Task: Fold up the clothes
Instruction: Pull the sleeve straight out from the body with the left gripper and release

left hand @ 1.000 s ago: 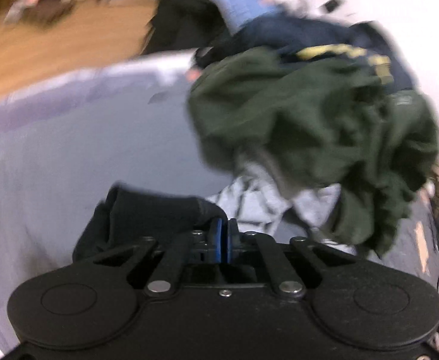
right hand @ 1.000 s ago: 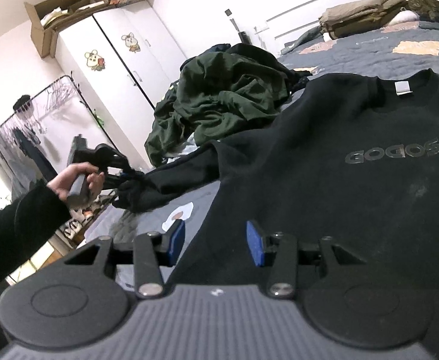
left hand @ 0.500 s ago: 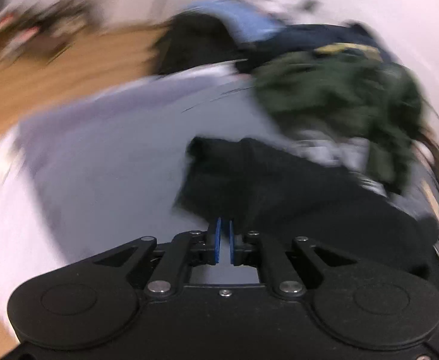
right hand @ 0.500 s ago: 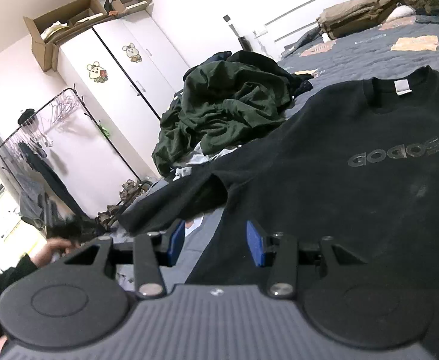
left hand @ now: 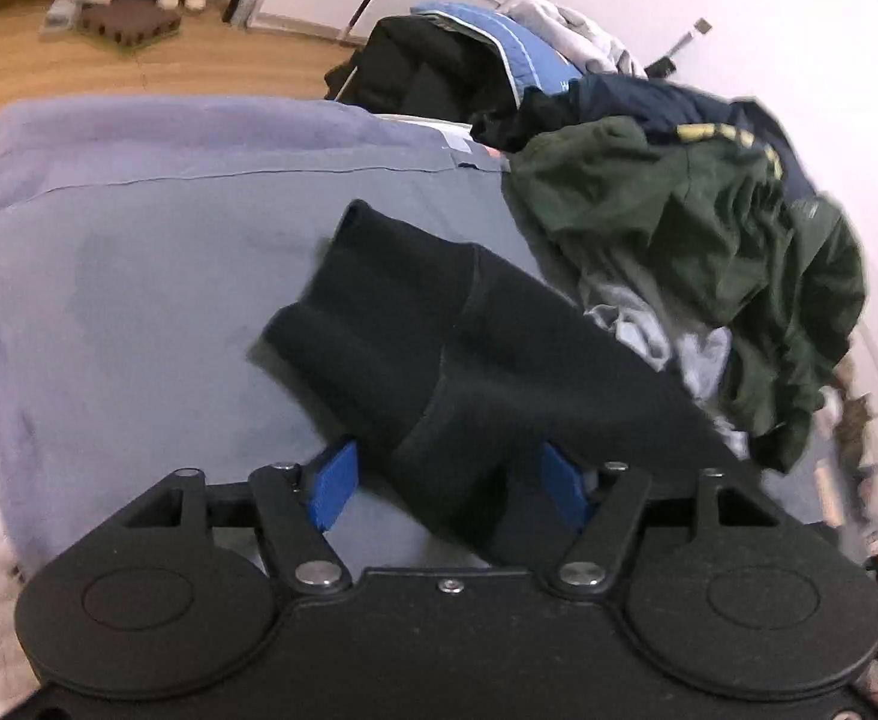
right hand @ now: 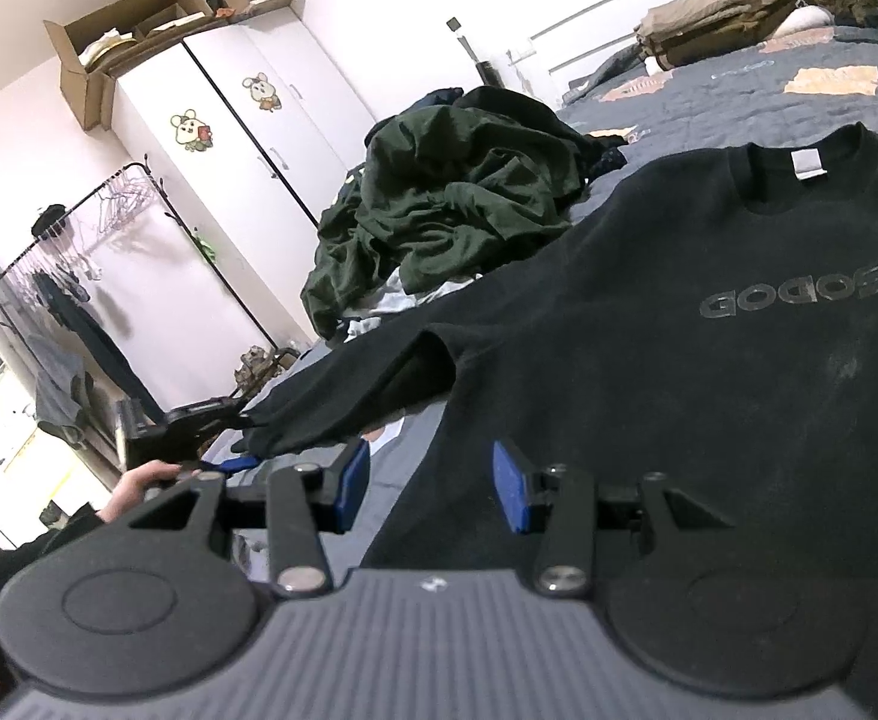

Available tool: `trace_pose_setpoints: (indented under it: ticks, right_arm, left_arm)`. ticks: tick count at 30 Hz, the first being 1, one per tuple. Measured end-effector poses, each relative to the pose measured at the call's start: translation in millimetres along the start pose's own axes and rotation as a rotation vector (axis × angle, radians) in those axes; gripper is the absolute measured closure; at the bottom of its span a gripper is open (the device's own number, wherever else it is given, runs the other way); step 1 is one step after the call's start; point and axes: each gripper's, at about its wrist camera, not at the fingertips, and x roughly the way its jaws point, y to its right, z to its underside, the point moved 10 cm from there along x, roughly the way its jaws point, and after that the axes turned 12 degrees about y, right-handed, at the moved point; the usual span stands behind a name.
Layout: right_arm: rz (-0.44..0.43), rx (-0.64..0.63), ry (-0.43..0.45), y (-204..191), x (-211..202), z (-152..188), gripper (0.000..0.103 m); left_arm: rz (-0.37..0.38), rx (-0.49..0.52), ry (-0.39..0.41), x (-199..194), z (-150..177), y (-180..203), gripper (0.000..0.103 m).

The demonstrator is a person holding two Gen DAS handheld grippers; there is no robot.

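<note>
Left tongs (left hand: 448,483) gape; sleeve (left hand: 439,348) hides right pad

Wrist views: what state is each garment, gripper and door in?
black sweatshirt, spread flat, front up.
sleeve, stretched out sideways, unfolded.
left gripper, fingers just opened; sleeve between them, unpinched.
right gripper, open, empty.
green clothes pile, crumpled, unfolded.
wardrobe, doors shut.

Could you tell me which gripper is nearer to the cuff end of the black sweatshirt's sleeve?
Left. The left gripper has its fingers either side of the sleeve; the right gripper hovers at the black sweatshirt body's lower edge.
</note>
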Motion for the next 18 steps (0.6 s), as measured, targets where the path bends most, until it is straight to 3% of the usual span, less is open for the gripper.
trace_pose_setpoints:
  ticks: [2, 7, 10, 13, 14, 17, 18]
  right_arm:
    - [0.001, -0.001, -0.003, 1.1, -0.1, 1.0, 0.058]
    - [0.003, -0.001, -0.006, 4.3, -1.6, 2.4, 0.058]
    - [0.008, 0.003, -0.010, 7.1, -0.9, 3.3, 0.059]
    - [0.011, 0.004, -0.022, 8.6, -0.3, 5.8, 0.059]
    - [0.011, 0.002, -0.023, 8.3, -0.7, 6.0, 0.058]
    - [0.005, 0.000, -0.021, 7.1, -2.4, 4.2, 0.058]
    - [0.004, 0.002, -0.018, 6.9, -3.1, 3.0, 0.058]
  left_arm:
    - [0.010, 0.002, 0.062, 2.0, -16.1, 4.1, 0.089]
    - [0.134, 0.084, 0.294, -28.2, -83.7, 25.5, 0.090]
    - [0.094, 0.164, 0.188, -8.8, -70.1, 19.7, 0.084]
    - [0.002, 0.119, 0.027, 7.3, -34.2, -12.9, 0.077]
    - [-0.030, 0.099, -0.027, 11.8, -21.6, -24.4, 0.071]
    - [-0.050, -0.031, -0.010, -6.3, -8.5, -36.7, 0.065]
    - [-0.053, -0.029, -0.014, -13.2, -4.8, -30.9, 0.061]
